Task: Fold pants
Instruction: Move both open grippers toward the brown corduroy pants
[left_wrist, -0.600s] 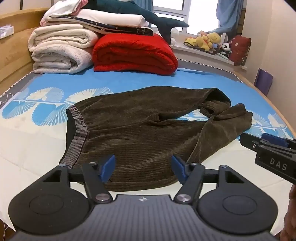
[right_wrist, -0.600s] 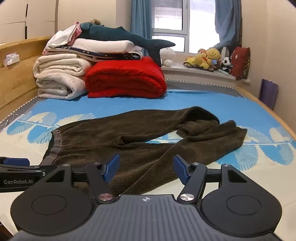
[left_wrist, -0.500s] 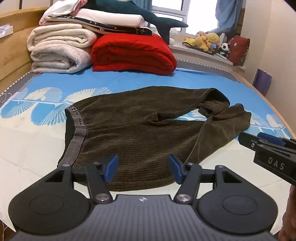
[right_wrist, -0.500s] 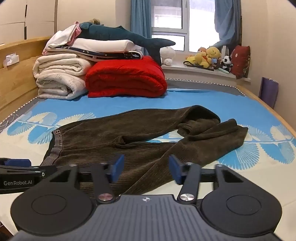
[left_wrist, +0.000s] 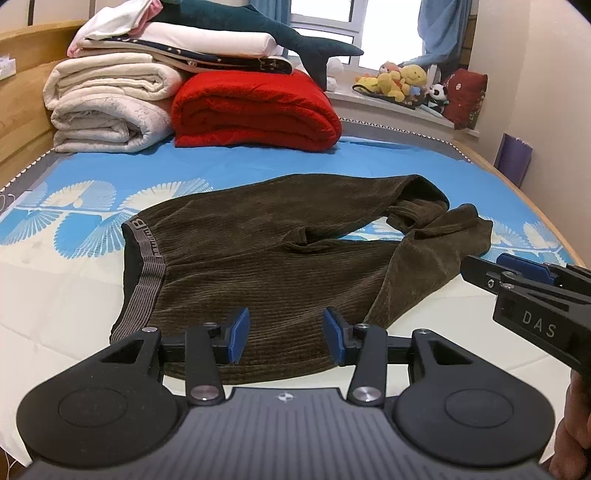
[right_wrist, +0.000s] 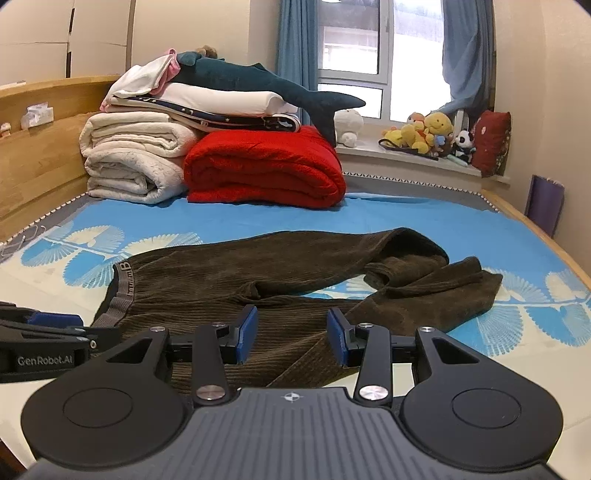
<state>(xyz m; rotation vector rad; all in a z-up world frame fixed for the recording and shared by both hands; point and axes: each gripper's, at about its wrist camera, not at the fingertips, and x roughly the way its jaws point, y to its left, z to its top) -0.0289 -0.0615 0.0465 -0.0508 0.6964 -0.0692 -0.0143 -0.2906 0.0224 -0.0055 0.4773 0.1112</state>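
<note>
- The pants (left_wrist: 280, 254) lie spread on the bed (left_wrist: 258, 162), unfolded, dark brown and ribbed.
- Their waistband (left_wrist: 147, 266) is at the left end; the two legs run from it to the right.
- The far leg bends back on itself at its end, and the near leg's cuff (left_wrist: 461, 232) lies just beside that bend, on the right of the pants.
- Between the two legs a strip of the blue sheet is visible.
- My left gripper (left_wrist: 282, 336) hangs over the near edge of the pants, close to the waistband side. Its jaws are about half apart and nothing is between the blue pads; they do not press on the cloth.
- My right gripper (right_wrist: 291, 336) hangs over the near leg of the pants, right of the left one. Its jaws are also about half apart, with nothing held.
- From the left camera the right gripper shows at the right edge, near the cuff of the near leg, with part of a hand (left_wrist: 570, 435) behind it.
- Behind the pants, at the far side of the bed, are a red blanket (left_wrist: 255, 110) and white blankets (left_wrist: 107, 107) on its left.
- A plush shark (left_wrist: 258, 29) lies on top of that pile.
</note>
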